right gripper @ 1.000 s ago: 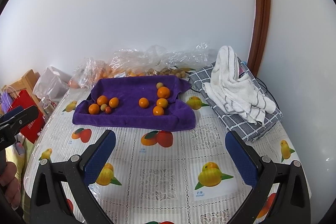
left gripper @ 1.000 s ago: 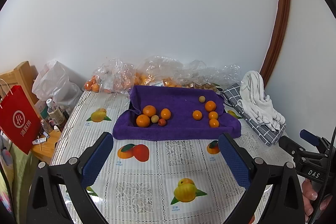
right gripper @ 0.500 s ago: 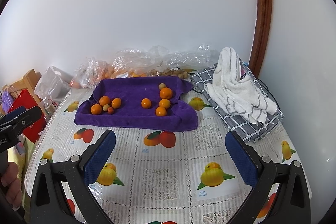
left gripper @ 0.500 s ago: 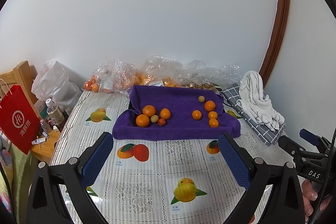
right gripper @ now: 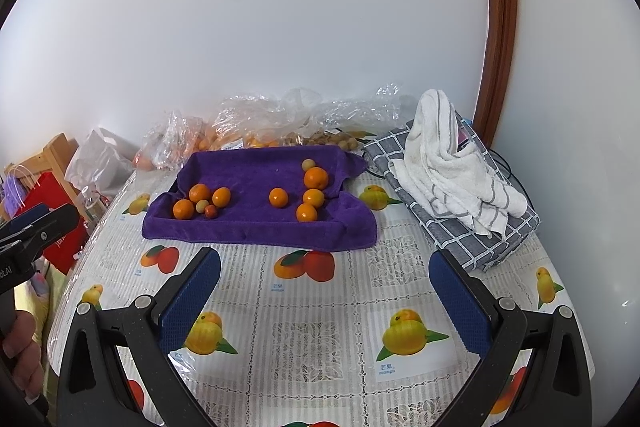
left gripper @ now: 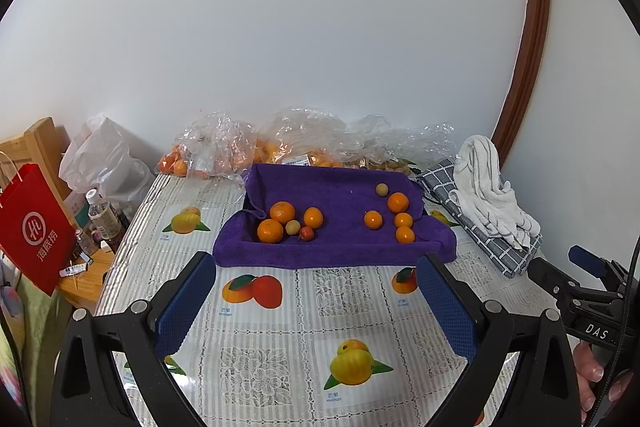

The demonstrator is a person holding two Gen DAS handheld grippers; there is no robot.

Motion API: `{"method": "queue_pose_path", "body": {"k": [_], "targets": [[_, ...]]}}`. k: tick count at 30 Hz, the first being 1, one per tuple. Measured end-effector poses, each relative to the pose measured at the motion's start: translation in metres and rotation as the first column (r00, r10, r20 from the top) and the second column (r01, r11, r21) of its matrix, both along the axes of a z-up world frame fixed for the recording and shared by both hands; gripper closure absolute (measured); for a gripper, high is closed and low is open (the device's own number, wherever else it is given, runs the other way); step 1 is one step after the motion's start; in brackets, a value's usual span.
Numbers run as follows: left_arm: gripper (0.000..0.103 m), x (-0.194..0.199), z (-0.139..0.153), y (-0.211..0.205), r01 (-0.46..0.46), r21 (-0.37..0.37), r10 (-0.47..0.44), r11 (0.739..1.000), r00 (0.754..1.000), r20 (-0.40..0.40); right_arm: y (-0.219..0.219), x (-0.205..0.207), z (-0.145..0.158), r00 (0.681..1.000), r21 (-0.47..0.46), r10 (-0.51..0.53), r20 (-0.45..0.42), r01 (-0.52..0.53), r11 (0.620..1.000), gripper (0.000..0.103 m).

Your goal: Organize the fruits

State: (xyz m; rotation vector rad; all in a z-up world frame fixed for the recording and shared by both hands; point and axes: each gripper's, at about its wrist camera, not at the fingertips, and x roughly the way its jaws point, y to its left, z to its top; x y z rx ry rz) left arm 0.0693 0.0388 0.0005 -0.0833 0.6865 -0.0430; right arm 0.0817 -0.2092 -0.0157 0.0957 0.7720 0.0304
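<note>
Both the left gripper (left gripper: pixel 316 301) and right gripper (right gripper: pixel 324 297) hang wide open and empty over the desk's (right gripper: pixel 320 339) near edge, the fruits (right gripper: pixel 248 197) lying sorted-looking in two clusters on the purple towel (right gripper: pixel 256 227) toward the far edge.

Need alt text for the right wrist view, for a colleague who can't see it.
The open right gripper hangs over a fruit-print tablecloth, holding nothing. Beyond it, a purple towel holds oranges and smaller fruits in two clusters; a white towel lies to the right.

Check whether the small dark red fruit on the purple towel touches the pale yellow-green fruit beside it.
Apart. In the left wrist view a thin strip of purple towel shows between the small dark red fruit and the pale yellow-green fruit.
</note>
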Motion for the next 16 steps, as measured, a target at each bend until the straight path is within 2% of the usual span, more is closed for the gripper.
{"method": "queue_pose_path", "body": {"k": [16], "targets": [[0.002,0.0004,0.0008,-0.003,0.015,0.0,-0.015,1.0,1.0,0.004,-0.0001,-0.0008,0.0,1.0,-0.001,-0.005,-0.001,0.005,1.0,0.001]]}}
